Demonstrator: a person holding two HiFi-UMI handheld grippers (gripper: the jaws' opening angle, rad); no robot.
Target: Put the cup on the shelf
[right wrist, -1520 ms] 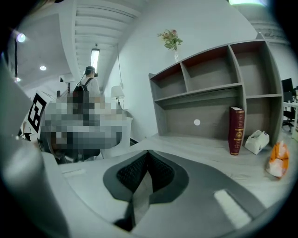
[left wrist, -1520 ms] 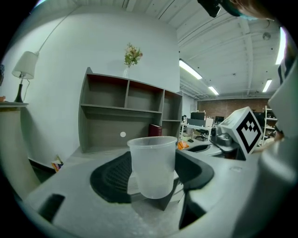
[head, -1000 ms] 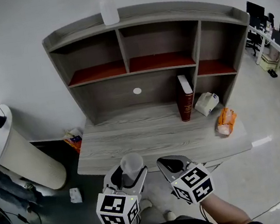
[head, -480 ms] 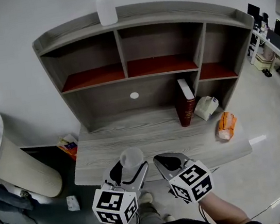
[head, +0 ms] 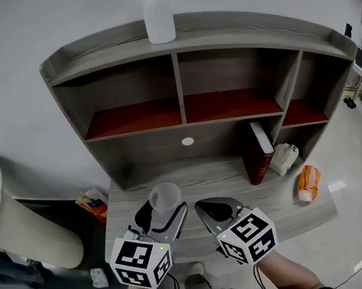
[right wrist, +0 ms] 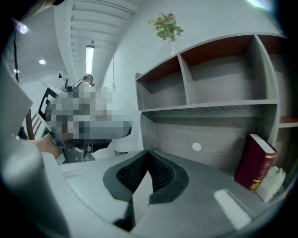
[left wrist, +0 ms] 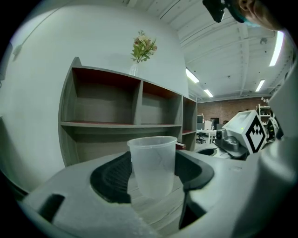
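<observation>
Two grippers sit side by side below us. Our left gripper (head: 163, 216) pinches the clear cup (left wrist: 152, 162) upright between its pads, with the rim standing above the jaws. Just to its right, our right gripper (head: 210, 207) has its jaws pressed together on nothing. The shelf (head: 177, 80) stands ahead of both tips, and a red book (head: 257, 157) stands ahead and right of the right gripper.

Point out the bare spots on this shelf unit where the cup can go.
The red-floored left compartment and middle compartment, either side of the divider, are bare. The desk surface left of the book is free too. Crowded at right: book, white packet, orange bag.
</observation>
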